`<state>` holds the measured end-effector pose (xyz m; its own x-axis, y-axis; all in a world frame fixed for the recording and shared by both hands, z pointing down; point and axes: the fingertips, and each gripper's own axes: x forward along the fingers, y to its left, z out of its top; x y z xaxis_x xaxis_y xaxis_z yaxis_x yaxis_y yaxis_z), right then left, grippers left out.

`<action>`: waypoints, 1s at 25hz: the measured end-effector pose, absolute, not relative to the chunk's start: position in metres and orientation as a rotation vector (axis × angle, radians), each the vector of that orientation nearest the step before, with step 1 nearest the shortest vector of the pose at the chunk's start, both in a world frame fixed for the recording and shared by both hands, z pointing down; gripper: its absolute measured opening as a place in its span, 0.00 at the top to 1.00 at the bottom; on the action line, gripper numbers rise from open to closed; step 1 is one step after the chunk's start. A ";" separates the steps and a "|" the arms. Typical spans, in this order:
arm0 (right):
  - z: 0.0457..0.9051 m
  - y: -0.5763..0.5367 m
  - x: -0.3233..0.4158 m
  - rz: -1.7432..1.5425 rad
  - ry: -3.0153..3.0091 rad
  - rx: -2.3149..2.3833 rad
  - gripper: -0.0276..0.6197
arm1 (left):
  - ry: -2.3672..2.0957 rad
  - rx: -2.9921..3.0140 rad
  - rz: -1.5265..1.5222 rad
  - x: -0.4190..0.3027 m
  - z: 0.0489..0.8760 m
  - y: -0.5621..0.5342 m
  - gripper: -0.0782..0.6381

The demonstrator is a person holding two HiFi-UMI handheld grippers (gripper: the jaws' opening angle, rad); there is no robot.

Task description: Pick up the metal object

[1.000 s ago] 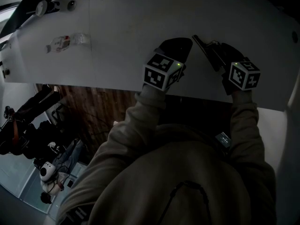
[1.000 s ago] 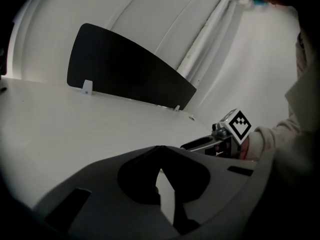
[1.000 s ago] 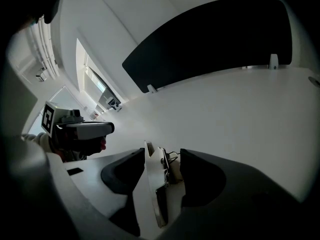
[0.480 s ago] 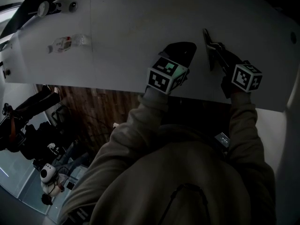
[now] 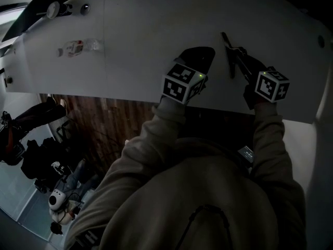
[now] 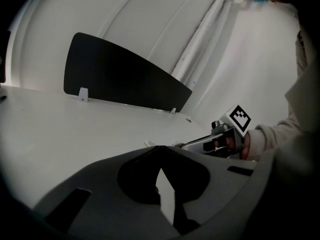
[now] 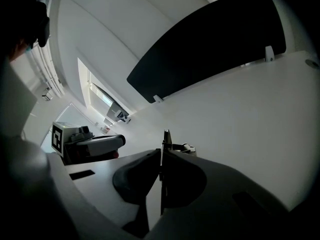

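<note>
Right gripper (image 7: 160,156) jaws, spread a second ago, have just been closing and now pinch the thin metal object (image 7: 165,137) edge-on over the white table (image 5: 145,35). Left gripper (image 6: 160,150) is alongside, jaws pressed together, nothing between. The object's lower end is hidden in the jaws, and the dim light does not show whether it clears the table.
</note>
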<state>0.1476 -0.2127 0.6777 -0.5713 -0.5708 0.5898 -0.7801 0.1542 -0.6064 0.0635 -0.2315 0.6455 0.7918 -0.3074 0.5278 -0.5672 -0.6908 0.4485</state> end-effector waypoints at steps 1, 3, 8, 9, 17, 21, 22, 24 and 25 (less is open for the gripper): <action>0.674 -0.214 0.148 1.367 -2.209 1.321 0.91 | -0.652 2.370 0.559 0.063 0.643 -0.233 0.90; 0.663 -0.216 0.149 1.329 -2.220 1.319 0.91 | -0.663 2.381 0.552 0.063 0.636 -0.235 0.90; 0.631 -0.229 0.150 1.231 -2.270 1.332 0.91 | -0.690 2.414 0.525 0.060 0.618 -0.242 0.90; 0.626 -0.231 0.150 1.215 -2.278 1.337 0.91 | -0.695 2.421 0.522 0.059 0.614 -0.243 0.90; 0.568 -0.245 0.152 1.086 -2.359 1.378 0.91 | -0.751 2.509 0.504 0.049 0.565 -0.254 0.90; 0.529 -0.254 0.156 1.006 -2.408 1.399 0.91 | -0.783 2.554 0.473 0.044 0.531 -0.262 0.90; 0.520 -0.257 0.158 0.983 -2.418 1.405 0.91 | -0.792 2.566 0.460 0.043 0.523 -0.264 0.90; 0.501 -0.264 0.163 0.937 -2.440 1.429 0.91 | -0.810 2.587 0.427 0.041 0.507 -0.271 0.90; 0.492 -0.266 0.164 0.918 -2.451 1.445 0.91 | -0.815 2.594 0.415 0.040 0.500 -0.274 0.90</action>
